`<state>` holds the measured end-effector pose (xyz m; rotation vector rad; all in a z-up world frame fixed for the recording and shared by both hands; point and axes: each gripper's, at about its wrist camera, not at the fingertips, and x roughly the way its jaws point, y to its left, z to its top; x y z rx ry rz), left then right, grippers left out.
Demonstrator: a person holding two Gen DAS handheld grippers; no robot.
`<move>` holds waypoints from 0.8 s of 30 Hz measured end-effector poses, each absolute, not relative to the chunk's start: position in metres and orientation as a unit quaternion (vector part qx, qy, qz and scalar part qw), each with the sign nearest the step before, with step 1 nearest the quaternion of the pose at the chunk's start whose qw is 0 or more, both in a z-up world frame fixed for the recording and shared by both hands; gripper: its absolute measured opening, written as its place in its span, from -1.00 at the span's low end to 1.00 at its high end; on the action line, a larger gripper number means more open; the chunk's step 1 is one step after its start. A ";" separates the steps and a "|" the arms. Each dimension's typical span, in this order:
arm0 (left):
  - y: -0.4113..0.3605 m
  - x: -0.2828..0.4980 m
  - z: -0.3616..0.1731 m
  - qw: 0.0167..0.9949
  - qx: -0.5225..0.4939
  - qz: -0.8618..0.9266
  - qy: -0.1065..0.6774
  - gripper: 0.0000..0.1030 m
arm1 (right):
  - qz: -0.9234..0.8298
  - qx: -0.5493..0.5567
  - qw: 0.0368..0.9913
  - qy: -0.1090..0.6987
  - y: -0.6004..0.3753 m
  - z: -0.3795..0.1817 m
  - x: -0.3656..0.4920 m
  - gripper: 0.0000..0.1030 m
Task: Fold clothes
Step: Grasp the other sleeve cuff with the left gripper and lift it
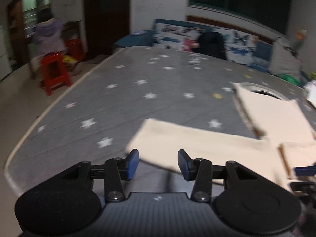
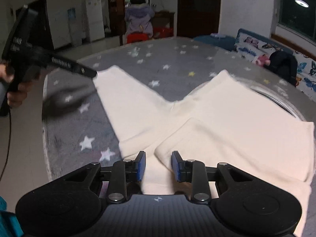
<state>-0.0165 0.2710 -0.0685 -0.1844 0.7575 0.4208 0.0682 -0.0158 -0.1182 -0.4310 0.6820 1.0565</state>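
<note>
A cream sweater lies on the grey star-print bed, body to the right, one sleeve stretched toward the far left. My right gripper is open, its blue pads just above the sweater's near edge where sleeve and body meet. My left gripper is open over the end of the cream sleeve, nothing between its pads. In the right wrist view the left gripper reaches the sleeve's cuff from the left. The sweater's collar shows at the right of the left wrist view.
The bed's near-left edge drops to the floor. A red stool stands beside it. A person in a purple coat sits at the far side. Butterfly-print cushions and a dark bag line the far right edge.
</note>
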 end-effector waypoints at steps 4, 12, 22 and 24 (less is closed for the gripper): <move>0.285 -0.015 -0.078 0.894 -0.098 0.232 0.372 0.00 | 0.491 -0.176 0.788 0.327 -0.021 -0.111 0.070 -0.35; 0.297 0.005 -0.092 0.888 -0.114 0.237 0.378 -0.15 | 0.480 -0.151 0.803 0.318 -0.037 -0.095 0.073 -0.35; 0.272 0.003 -0.059 0.920 -0.180 0.140 0.319 -0.85 | 0.449 -0.122 0.827 0.317 -0.066 -0.089 0.077 -0.35; 0.253 0.006 -0.041 0.929 -0.181 0.107 0.305 -0.85 | 0.440 -0.112 0.834 0.314 -0.074 -0.087 0.079 -0.35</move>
